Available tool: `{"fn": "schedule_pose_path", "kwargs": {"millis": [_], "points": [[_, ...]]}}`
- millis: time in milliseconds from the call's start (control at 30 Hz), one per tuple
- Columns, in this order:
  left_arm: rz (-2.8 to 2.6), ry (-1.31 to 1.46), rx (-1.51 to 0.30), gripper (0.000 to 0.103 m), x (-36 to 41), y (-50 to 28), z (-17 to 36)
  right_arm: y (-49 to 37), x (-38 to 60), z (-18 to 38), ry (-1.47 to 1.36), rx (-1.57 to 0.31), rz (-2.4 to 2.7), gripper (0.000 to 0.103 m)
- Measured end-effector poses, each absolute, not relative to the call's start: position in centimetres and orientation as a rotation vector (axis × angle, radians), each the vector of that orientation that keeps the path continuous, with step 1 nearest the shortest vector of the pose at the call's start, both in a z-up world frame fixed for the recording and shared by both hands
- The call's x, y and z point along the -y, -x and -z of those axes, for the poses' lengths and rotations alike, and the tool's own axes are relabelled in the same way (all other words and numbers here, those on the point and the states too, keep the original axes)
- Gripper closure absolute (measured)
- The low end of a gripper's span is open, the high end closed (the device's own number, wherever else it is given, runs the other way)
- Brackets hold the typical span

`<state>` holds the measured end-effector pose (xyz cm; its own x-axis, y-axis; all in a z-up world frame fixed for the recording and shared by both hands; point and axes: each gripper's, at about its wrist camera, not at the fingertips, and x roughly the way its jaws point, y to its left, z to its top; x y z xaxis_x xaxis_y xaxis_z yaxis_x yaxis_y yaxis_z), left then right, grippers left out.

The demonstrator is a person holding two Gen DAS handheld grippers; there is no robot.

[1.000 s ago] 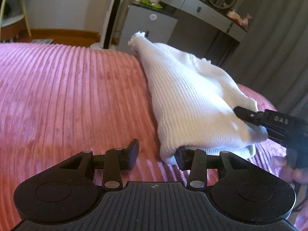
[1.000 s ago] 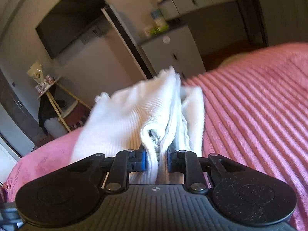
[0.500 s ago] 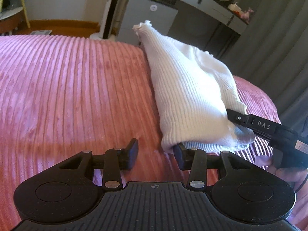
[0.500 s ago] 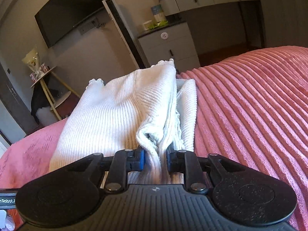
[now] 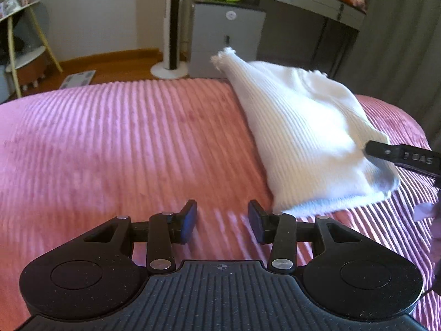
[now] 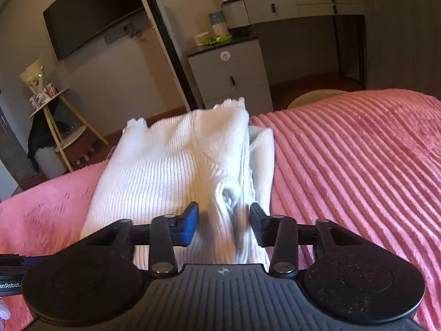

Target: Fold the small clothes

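One white rib-knit garment with frilly scalloped edges, folded into a soft wedge, sits on the bed's pink corduroy-striped plush blanket. The right gripper is opening, a bunched fold between its jaws but not pinched. The left gripper is released, empty over the blanket.

"DAS" reads on the right tongs; "enRobot." on the left tongs' body.
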<state>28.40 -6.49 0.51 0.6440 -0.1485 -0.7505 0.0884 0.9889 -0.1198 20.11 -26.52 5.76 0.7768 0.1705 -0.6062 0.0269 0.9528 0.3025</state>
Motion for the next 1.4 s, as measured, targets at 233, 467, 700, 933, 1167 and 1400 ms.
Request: {"fn": "schedule_pose_path", "kwargs": {"millis": [233,467,700,933,1167,1400], "points": [[0.155,0.198,-0.782,0.037,5.8,-31.4,-0.9,-23.4,25.9,-5.8,-0.272,-0.696,-0.071,0.062],[0.213,0.341,-0.772,0.021,6.1,-35.3,0.4,-24.1,28.2,-4.5,-0.307,-0.693,-0.087,0.084],[0.298,0.512,-0.774,0.016,6.0,-36.9,1.4,-23.4,30.2,-2.4,-0.405,-0.687,-0.072,0.05],[0.429,0.452,-0.877,0.006,8.2,-38.3,2.7,-24.6,32.2,-0.5,-0.6,-0.727,-0.171,0.04],[0.438,0.612,-0.922,0.024,7.8,-40.2,4.3,-26.9,33.2,0.6,-0.737,-0.783,-0.233,0.049],[0.403,0.503,-0.833,0.054,7.8,-37.2,0.5,-25.5,30.5,-2.8,-0.635,-0.735,-0.243,0.067]]}}
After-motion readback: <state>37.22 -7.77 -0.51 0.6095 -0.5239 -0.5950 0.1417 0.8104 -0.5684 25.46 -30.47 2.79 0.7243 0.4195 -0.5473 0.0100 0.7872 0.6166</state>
